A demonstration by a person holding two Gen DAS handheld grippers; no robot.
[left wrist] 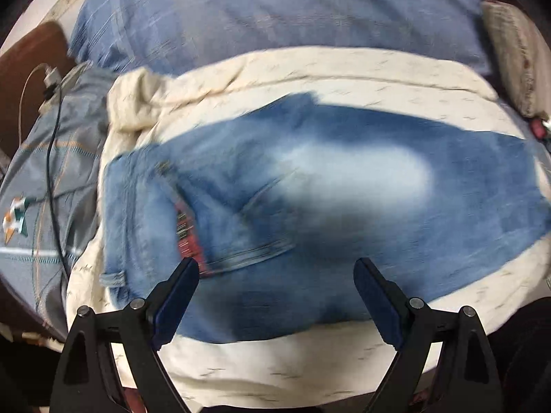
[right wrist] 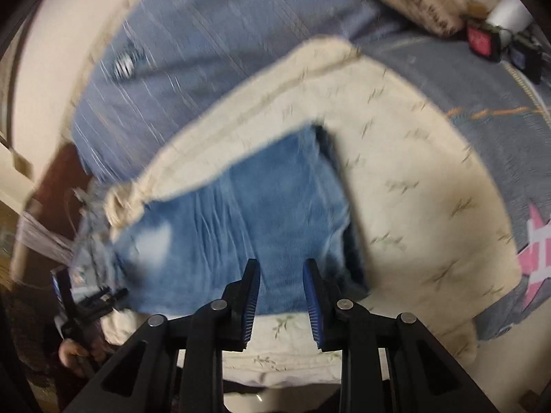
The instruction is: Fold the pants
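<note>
Nearest the left wrist camera, the left gripper [left wrist: 275, 285] was held spread wide above the jeans [left wrist: 310, 186], with nothing between its pads. The right gripper [right wrist: 280, 285] was parted more narrowly and likewise held nothing; its tips hung over the near edge of the denim. The jeans were laid across a cream quilt [left wrist: 310, 371], waistband to the left in the left view, legs apparently already doubled. Both views were blurred, so the exact layers could not be told.

The risk was judged to lie in the grasp: a single layer could be pinched instead of the whole stack, and the fold would then be dragged askew. The soft quilt beneath could also be caught up with the denim. A black cable [left wrist: 55, 158] at the left could be snagged by a wide sweep.

Beyond the quilt, a grey patterned bedspread [left wrist: 38, 179] was spread, then a blue pillow [left wrist: 275, 10] at the far side. A red object [right wrist: 480, 42] was seen far right in the right view, and a pale wall farther still.
</note>
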